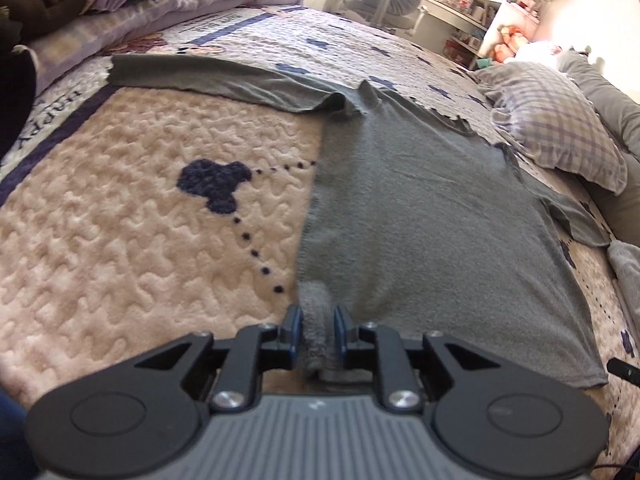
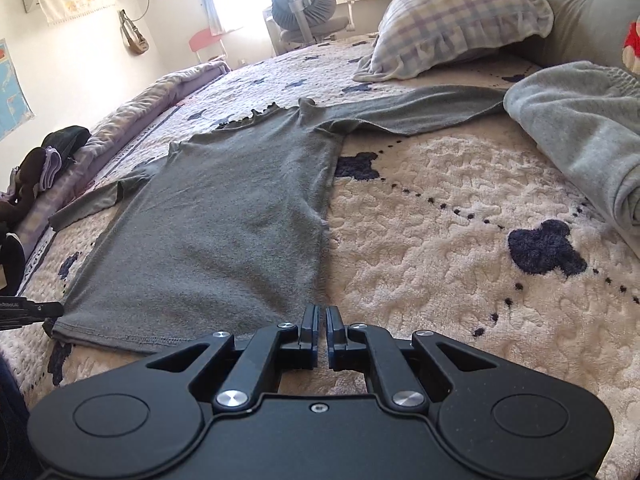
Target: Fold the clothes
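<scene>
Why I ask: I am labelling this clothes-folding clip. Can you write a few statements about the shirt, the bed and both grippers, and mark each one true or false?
1. The grey shirt lies spread out on the fleecy bed cover. True.
2. Both sleeves are already folded over the shirt's body. False: each sleeve stretches out to its own side.
3. A bunch of grey fabric sits between the fingers of the left gripper. True.
4. The right gripper is wide open. False: it is shut, with its tips at a hem corner of the shirt.
5. The checked pillow lies on top of the shirt. False: it lies beyond the collar end, not on the shirt.
</scene>
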Available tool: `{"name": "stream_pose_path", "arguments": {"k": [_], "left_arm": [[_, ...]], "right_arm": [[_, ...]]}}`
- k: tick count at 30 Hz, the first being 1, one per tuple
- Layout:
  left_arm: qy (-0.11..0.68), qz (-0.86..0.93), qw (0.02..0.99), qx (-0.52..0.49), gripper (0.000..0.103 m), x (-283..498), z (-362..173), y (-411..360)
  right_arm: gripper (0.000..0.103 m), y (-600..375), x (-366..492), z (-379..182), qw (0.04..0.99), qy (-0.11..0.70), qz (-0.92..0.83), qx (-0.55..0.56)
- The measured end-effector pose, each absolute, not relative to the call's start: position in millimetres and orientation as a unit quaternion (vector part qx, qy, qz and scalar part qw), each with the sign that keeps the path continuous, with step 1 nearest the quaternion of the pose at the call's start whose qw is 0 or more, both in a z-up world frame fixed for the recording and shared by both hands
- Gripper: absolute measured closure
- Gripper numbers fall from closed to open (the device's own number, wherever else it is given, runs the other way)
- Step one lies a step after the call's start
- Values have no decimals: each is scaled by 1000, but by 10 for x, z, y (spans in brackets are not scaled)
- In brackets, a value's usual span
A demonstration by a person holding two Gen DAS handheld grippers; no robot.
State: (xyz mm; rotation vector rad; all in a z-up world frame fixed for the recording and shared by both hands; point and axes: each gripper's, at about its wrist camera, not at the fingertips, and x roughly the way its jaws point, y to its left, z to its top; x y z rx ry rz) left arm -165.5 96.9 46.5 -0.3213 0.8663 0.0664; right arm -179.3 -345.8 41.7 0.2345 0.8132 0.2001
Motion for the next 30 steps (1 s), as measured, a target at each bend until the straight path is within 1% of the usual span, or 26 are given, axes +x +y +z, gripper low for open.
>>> {"name": "stream_pose_path", "arguments": {"k": [4, 6, 10, 12, 14, 19, 21, 22, 24, 30], "left_arm": [[412, 51, 894, -169, 81, -1673, 519, 1166], [409, 63, 895, -167, 75, -1649, 524, 1256], [413, 72, 892, -170, 73, -1517, 500, 1370], [414, 72, 892, -165, 69, -1440, 503, 1364], [414, 70, 894, -156, 68, -1343, 515, 1336], [431, 62, 893, -116, 66, -1081, 467, 1178], [440, 69, 890, -95, 61, -1004, 401, 1092], [442, 73, 890, -87, 59, -977, 365, 1058], [440, 79, 891, -84, 54, -957, 340, 1024], [438, 90, 890, -87, 44, -884, 378, 1008]], "right_arm": [[95, -3483, -1771, 383, 905, 399, 88, 121], [95, -3496, -1762, 375, 904, 400, 83, 124], [92, -3525, -1710, 355, 901, 405, 76, 136], [91, -3526, -1670, 350, 900, 408, 72, 136], [87, -3519, -1624, 354, 899, 411, 68, 131], [86, -3491, -1457, 354, 893, 430, 60, 116], [86, -3473, -1382, 354, 892, 434, 57, 111], [84, -3463, -1347, 351, 892, 436, 55, 108], [81, -3438, -1299, 330, 891, 439, 53, 106], [77, -3379, -1236, 303, 891, 439, 58, 97]]}}
